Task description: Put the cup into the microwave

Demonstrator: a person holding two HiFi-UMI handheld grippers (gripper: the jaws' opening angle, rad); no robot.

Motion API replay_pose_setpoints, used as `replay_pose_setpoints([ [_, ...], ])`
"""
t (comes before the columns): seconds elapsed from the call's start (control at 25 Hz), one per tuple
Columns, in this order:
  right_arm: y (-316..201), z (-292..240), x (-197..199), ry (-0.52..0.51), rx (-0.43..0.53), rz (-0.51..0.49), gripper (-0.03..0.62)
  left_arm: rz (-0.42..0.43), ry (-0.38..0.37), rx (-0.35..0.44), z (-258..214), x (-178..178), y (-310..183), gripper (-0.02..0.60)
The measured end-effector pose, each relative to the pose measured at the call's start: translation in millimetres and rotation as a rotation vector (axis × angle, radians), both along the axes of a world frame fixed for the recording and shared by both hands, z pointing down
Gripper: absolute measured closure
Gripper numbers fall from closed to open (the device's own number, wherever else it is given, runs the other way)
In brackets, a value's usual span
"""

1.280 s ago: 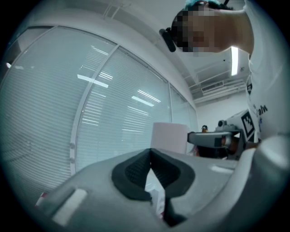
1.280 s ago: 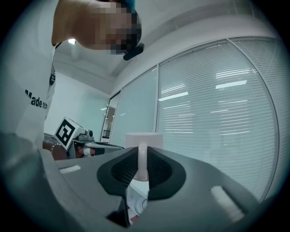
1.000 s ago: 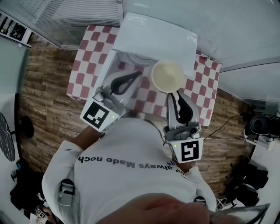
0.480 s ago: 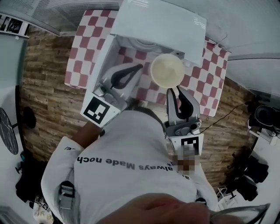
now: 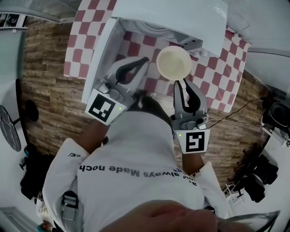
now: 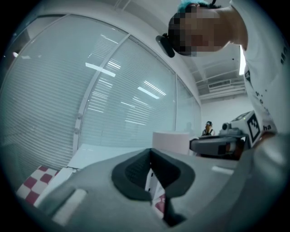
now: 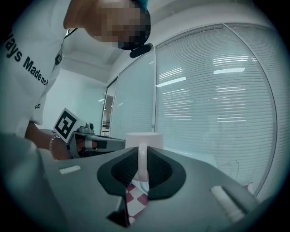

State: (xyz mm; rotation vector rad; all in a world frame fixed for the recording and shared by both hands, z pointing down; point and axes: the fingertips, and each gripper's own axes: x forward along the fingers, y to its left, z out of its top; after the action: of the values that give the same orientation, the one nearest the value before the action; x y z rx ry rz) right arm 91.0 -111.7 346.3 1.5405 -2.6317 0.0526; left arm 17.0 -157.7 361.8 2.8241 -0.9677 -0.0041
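Note:
A cream cup [image 5: 174,62] hangs just in front of the white microwave [image 5: 181,13], seen from above with its mouth up. My right gripper [image 5: 180,82] is shut on the cup's handle [image 7: 142,163], which stands upright between the dark pads, with the cup's body [image 7: 144,139] beyond them. The left gripper [image 5: 145,60] is shut on nothing. It lies left of the cup, beside the open microwave door [image 5: 97,54]. From the left gripper [image 6: 151,152] view the cup [image 6: 171,141] rises past the jaw tips. The microwave's cavity is mostly hidden under its top.
The microwave stands on a red-and-white checked table [image 5: 74,41] over a wooden floor. Its door swings out to the left. A black cable [image 5: 235,115] runs off the table's right side. Glass walls with blinds [image 7: 217,90] stand behind.
The cup and both grippers have edged a little closer to the microwave's front. The head view has shifted forward over the table. Both grips are unchanged.

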Motion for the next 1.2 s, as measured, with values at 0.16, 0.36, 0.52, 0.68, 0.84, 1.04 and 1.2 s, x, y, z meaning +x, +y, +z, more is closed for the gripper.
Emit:
replay_pose_setpoints([
  [0.16,-7,19,-3,0.007,0.005,0.006,0.554,-0.007,-0.004,-0.011,22,1,-5,0.578],
  [0.36,-18,46,-2,-0.005,-0.006,0.029,0.554,-0.019,-0.005,-0.017,46,1,-13,0.578],
  [0.52,-27,71,-4,-0.001,-0.024,0.035,0.554,-0.021,-0.009,-0.020,66,1,-21,0.578],
  [0.68,-38,96,-6,0.015,-0.035,0.047,0.554,-0.035,-0.019,-0.023,85,-2,-32,0.578],
  [0.84,-50,118,-6,0.024,-0.040,0.062,0.554,-0.049,-0.020,-0.024,105,-4,-43,0.578],
  [1.04,-66,147,-5,0.036,-0.044,0.059,0.554,-0.060,-0.027,-0.036,131,-3,-57,0.578],
  [1.2,-80,169,-4,0.039,-0.072,0.073,0.554,-0.088,-0.035,-0.065,154,-5,-72,0.578],
])
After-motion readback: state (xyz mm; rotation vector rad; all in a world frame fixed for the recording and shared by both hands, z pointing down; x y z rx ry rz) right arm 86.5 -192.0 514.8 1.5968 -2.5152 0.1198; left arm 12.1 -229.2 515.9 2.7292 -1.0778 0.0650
